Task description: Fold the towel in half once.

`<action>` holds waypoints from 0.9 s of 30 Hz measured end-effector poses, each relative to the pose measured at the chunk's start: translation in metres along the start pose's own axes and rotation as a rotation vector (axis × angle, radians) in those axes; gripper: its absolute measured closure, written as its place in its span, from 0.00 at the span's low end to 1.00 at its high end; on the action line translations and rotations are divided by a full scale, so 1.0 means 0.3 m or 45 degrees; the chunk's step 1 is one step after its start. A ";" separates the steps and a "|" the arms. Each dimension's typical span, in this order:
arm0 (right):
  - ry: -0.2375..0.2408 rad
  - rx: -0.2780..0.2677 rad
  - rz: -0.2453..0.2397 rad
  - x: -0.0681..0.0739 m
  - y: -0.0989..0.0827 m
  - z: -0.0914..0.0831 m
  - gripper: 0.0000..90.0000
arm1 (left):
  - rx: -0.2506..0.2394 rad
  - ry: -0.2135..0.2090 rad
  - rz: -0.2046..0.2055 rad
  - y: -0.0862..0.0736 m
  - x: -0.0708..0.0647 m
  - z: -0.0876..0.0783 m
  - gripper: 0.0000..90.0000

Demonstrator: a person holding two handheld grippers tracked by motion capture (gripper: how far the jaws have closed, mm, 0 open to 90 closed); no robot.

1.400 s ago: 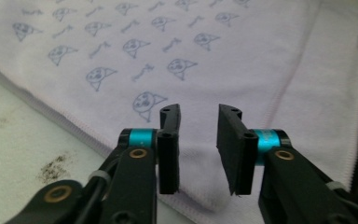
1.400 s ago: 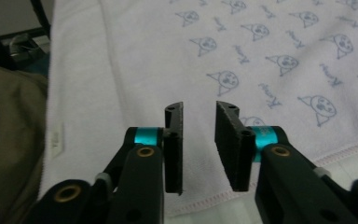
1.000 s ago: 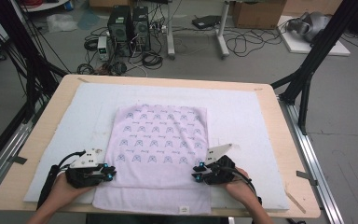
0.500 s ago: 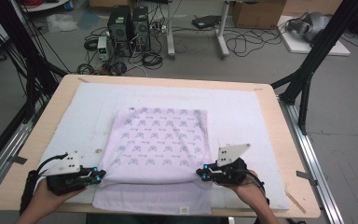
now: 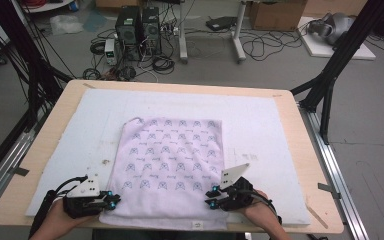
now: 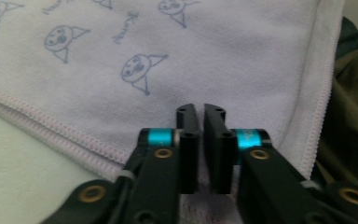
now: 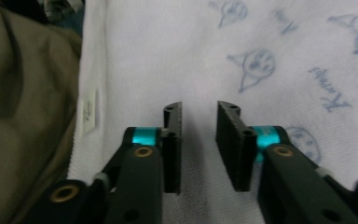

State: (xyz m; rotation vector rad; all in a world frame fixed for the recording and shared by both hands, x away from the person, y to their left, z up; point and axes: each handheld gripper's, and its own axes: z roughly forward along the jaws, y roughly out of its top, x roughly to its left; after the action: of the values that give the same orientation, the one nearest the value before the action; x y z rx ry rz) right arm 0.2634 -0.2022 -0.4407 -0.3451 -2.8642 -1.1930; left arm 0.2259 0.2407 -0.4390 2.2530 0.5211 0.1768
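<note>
A lavender towel [image 5: 172,165] printed with small cat faces lies flat on the white mat [image 5: 260,120]. My left gripper [image 5: 112,201] sits at the towel's near left corner. In the left gripper view the gripper [image 6: 200,109] is shut over the towel [image 6: 214,56], and I see no fold between the pads. My right gripper [image 5: 210,196] rests on the near right part of the cloth. In the right gripper view it [image 7: 199,109] stands open above the towel [image 7: 191,46]. Its jaws have just been opening, with nothing pinched between them.
The mat covers most of a wooden table [image 5: 307,150]. A small white label [image 7: 88,112] is sewn at the towel's near hem. The person's olive clothing [image 7: 23,93] lies just past the table's near edge. Computers and cables stand on the floor beyond.
Both hands drew outward and toward the person half a second ago, then came back in onto the towel's near corners. The towel's near part now lies flatter.
</note>
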 end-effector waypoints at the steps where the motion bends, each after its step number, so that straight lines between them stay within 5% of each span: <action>1: 0.005 -0.014 0.002 0.001 -0.001 0.002 0.89 | 0.000 0.000 0.002 0.002 -0.001 -0.003 0.98; 5: 0.034 -0.013 -0.026 0.001 0.011 -0.010 0.98 | -0.040 0.015 -0.001 0.008 -0.002 -0.047 0.98; 13: 0.054 -0.198 -0.059 0.055 0.050 -0.121 0.98 | -0.130 0.011 0.022 0.029 -0.048 -0.145 0.98; 18: 0.102 -0.175 -0.023 0.042 0.030 -0.102 0.89 | -0.088 0.012 -0.025 0.004 -0.020 -0.103 0.78; 27: 0.122 -0.124 -0.012 0.011 0.031 -0.060 0.72 | -0.012 -0.037 -0.003 -0.012 -0.035 -0.034 0.60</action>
State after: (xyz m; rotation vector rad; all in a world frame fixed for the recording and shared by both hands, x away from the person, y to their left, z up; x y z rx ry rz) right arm 0.2611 -0.2079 -0.4211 -0.2692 -2.7365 -1.3159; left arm 0.2123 0.2455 -0.4344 2.2421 0.5069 0.1450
